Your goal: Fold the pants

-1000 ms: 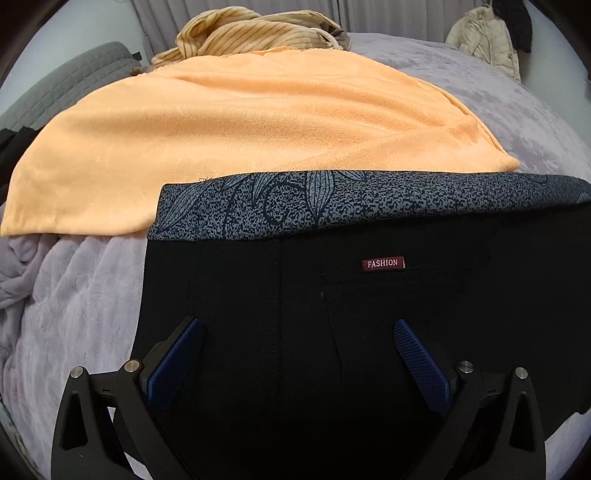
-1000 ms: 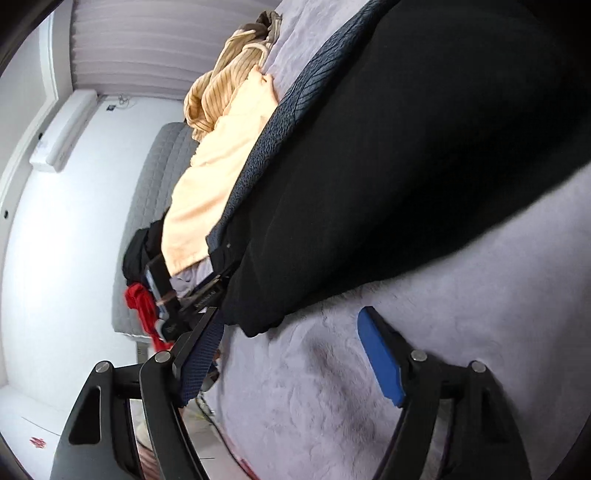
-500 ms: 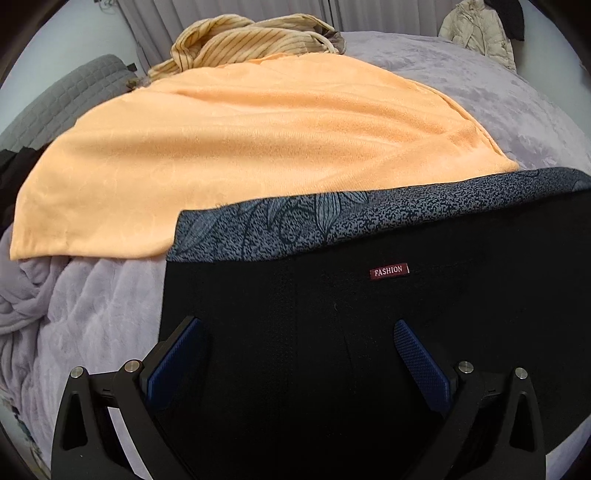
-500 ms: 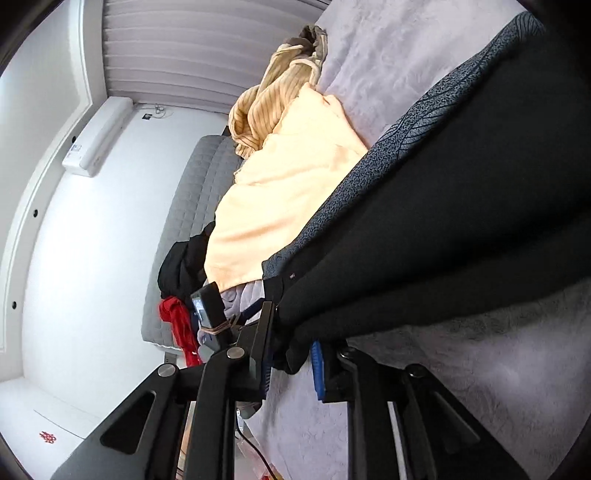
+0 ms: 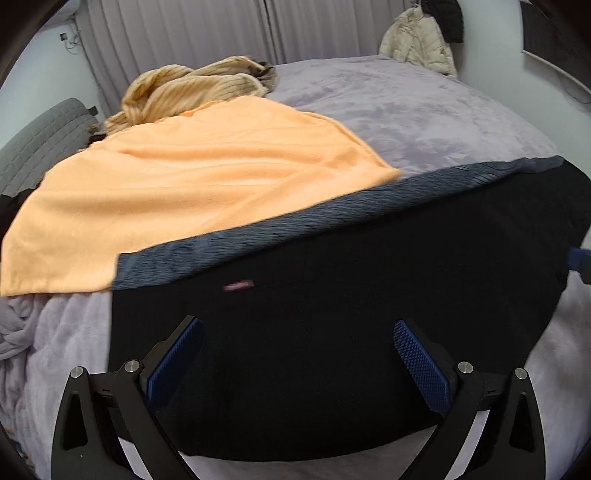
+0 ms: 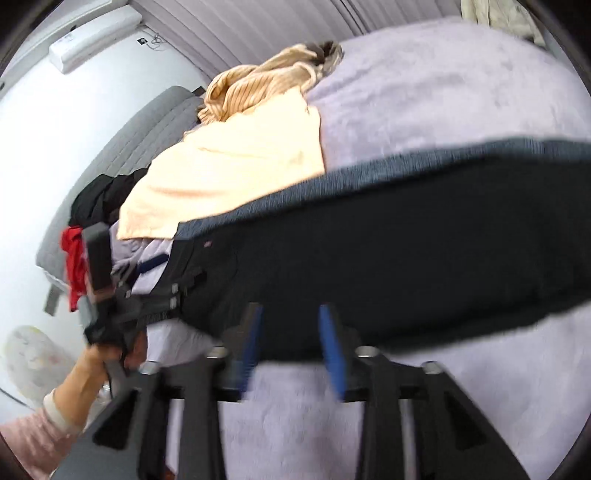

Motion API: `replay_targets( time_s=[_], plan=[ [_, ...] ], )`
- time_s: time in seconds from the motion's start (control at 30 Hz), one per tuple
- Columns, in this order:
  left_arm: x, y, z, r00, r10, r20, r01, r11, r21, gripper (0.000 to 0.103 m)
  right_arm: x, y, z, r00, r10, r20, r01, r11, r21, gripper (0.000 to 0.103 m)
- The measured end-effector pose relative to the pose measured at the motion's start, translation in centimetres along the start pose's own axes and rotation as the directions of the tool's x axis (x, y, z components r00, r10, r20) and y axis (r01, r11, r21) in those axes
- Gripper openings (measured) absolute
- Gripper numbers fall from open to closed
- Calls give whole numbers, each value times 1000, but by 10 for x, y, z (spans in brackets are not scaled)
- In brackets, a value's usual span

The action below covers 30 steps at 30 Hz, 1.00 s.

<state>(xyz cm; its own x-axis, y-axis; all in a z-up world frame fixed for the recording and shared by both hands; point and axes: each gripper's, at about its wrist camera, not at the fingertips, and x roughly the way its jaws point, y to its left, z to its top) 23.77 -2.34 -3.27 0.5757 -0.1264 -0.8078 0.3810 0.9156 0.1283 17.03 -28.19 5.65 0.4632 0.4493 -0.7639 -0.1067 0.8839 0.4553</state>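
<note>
1. Surroundings: lilac blanket (image 5: 424,122) covers the bed; on it lie an orange cloth (image 5: 192,192) and, behind that, a crumpled striped garment (image 5: 192,88). Grey headboard (image 5: 40,136) stands at the left, curtains (image 5: 229,29) behind, and a pale jacket (image 5: 417,40) hangs at the far right corner.
2. Obstructions: pants (image 5: 332,332) overlap the near edge of the orange cloth, the patterned waistband (image 5: 295,225) lying on it. Both views are motion-blurred, so the small red label (image 5: 238,285) cannot be read.
3. Side clutter (right wrist view): dark clothes (image 6: 107,195) and a red item (image 6: 74,254) sit by the headboard; a wall air conditioner (image 6: 92,37) is mounted above.
4. Containers: no container shows in either view.
5. Pants: black, spread flat on the blanket in front of both grippers, waistband away from the cameras.
6. Left gripper (image 5: 295,354): jaws wide apart over the black cloth, gripping nothing. It also shows in the right wrist view (image 6: 162,273), held by the person's hand (image 6: 99,365).
7. Right gripper (image 6: 291,332): jaws partly apart at the near edge of the pants; whether cloth lies between the pads is unclear through the blur.
8. Change: half a second ago the right jaws were almost closed on the pants' corner; they now stand wider. The waistband has slanted and its right end has come into the left view.
</note>
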Motion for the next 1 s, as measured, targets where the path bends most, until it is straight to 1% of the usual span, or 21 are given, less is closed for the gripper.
replay_targets(
  time_s=[0.03,0.07,0.1,0.13,0.2,0.27,0.3,0.33,0.4,0.43,0.5,0.53,0.6,0.63,0.67,0.73,0.83,0.9,0.93,0.97,1.0],
  plan=[
    [8,-14,-6,1000,0,-29,1,999,33,103,11,2,2,1000,-27,8,27,1000,-8,64],
    [18,-32,-14,997,46,-62,-40,995,90,103,22,-5,-2,998,-60,-15,60,998,0,63],
    [23,-45,-25,993,99,-62,-89,984,155,103,36,-15,-7,994,-77,-77,80,996,32,63],
    [19,-54,-35,991,130,-15,-125,972,201,103,42,-26,-15,992,-56,-113,64,995,75,63],
    [2,-65,-44,986,159,56,-169,944,284,102,24,-39,-26,997,36,-62,-28,993,114,62],
    [-13,-70,-43,986,154,69,-169,926,339,102,1,-55,-30,994,90,-67,-77,980,183,61],
    [-19,-71,-40,989,132,63,-146,927,344,102,-18,-69,-31,993,110,-42,-97,967,234,61],
    [-26,-74,-34,994,91,61,-106,935,337,102,-37,-79,-31,995,103,11,-102,959,265,61],
    [-40,-82,-18,995,25,91,-52,953,299,102,-95,-114,-25,986,14,164,-66,946,317,61],
    [-43,-87,-9,994,1,108,-31,959,281,102,-122,-130,-22,972,-47,229,-35,939,341,63],
    [-40,-94,4,992,-26,120,-5,967,254,102,-176,-171,-19,928,-165,334,3,900,436,63],
    [-32,-96,7,994,-33,100,8,971,241,102,-193,-192,-17,913,-200,356,0,872,489,63],
    [-3,-94,7,999,-45,-1,44,980,193,102,-219,-228,-18,892,-249,379,-14,820,572,63],
    [12,-90,3,996,-67,-60,75,986,150,102,-224,-243,-19,886,-266,380,-19,798,602,64],
    [20,-84,0,990,-108,-87,116,989,88,102,-225,-254,-19,889,-267,373,-24,786,618,64],
    [26,-69,-4,979,-186,-88,184,982,-27,102,-221,-277,-16,900,-253,356,-36,770,637,64],
    [25,-69,-4,978,-189,-87,187,982,-31,102,-202,-301,-8,917,-222,330,-59,745,664,63],
    [22,-74,-3,979,-177,-97,176,984,-24,102,-184,-312,-2,923,-198,331,-86,730,678,50],
    [22,-73,-2,978,-183,-104,181,983,-29,102,-180,-318,-4,928,-188,322,-88,729,679,27],
    [23,-72,-1,975,-192,-108,189,981,-35,102,-179,-321,-6,932,-196,305,-70,728,682,12],
    [21,-74,-3,974,-198,-109,195,980,-40,102,-183,-323,-9,933,-196,302,-68,728,683,12]
  ],
)
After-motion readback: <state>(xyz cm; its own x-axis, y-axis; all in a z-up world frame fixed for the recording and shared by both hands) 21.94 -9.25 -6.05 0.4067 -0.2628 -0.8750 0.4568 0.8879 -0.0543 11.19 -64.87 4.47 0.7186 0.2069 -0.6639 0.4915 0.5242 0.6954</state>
